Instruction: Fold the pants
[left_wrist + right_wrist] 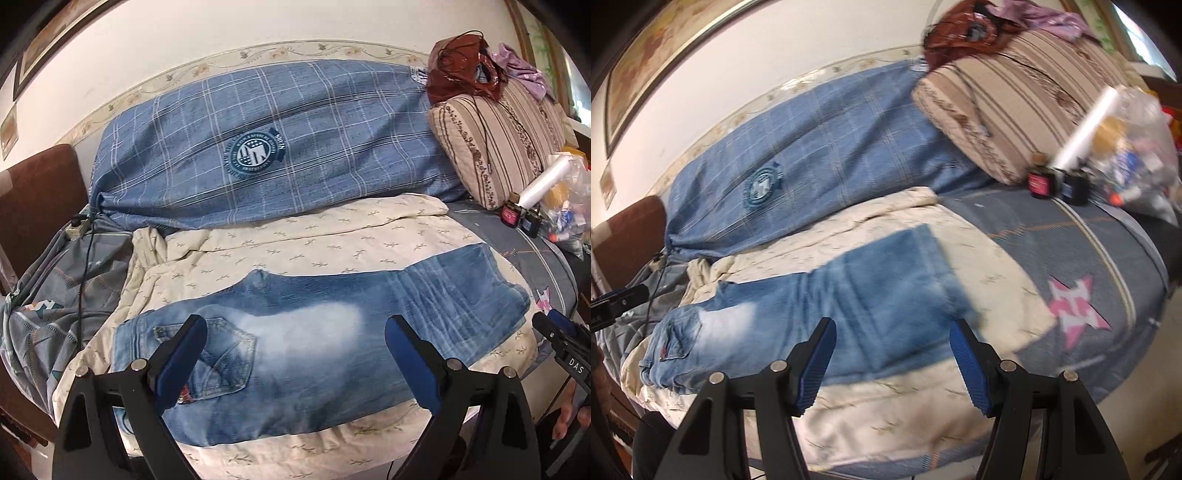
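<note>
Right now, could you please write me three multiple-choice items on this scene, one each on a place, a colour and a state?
1. Where do the jeans lie?
A. on the cream floral quilt
B. on the striped pillow
C. on the floor

2. What colour is the star patch on the grey bedsheet?
A. green
B. pink and white
C. black

3. How do the left gripper and right gripper stand?
A. both shut on the jeans
B. one holds a bottle
C. both open, holding nothing

Answers: 1 A, since cream quilt shows all round the denim; 2 B, as the right wrist view shows a pink and white star; 3 C, since each wrist view shows blue pads set wide apart with nothing gripped.
</note>
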Tool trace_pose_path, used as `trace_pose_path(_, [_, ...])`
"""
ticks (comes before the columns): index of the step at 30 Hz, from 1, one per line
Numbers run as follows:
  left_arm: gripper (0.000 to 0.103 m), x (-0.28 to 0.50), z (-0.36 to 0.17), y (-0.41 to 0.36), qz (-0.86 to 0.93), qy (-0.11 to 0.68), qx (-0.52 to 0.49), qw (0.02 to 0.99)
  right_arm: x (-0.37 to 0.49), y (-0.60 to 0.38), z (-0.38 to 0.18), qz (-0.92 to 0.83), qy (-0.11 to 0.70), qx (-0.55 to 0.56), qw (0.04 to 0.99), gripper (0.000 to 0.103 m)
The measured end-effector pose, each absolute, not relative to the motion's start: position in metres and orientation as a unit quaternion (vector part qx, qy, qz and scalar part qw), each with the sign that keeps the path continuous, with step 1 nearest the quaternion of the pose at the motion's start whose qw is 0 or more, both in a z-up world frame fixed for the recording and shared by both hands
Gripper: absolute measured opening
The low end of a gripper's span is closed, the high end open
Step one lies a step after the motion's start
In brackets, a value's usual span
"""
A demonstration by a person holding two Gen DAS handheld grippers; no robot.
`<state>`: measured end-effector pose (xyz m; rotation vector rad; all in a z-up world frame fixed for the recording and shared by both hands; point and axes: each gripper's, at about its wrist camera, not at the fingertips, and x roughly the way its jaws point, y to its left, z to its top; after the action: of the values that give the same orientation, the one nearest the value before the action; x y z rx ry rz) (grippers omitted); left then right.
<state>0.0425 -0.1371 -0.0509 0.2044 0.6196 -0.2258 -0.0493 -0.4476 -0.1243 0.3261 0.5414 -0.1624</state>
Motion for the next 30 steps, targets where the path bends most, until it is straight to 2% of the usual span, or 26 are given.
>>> trace_pose_path(9, [0.097,0.042,-0.057,-0.141,-0.116,0.309,0.11,0.938,-0.054,-0.469,-0.125,-0.09,0.258,0.214,0.938,0.067])
trace_pose_path(21, [0.097,0.051,-0.059,-0.117,-0.087,0.31,0.106,0.941,-0.02,-0.405,-0.113,-0.021,0.264,0.151,0.952,0.067])
trace_pose_path(30, [0.097,0.054,-0.065,-0.114,-0.087,0.315,0.101,0.94,-0.02,-0.407,-0.117,-0.023,0.272,0.148,0.951,0.067])
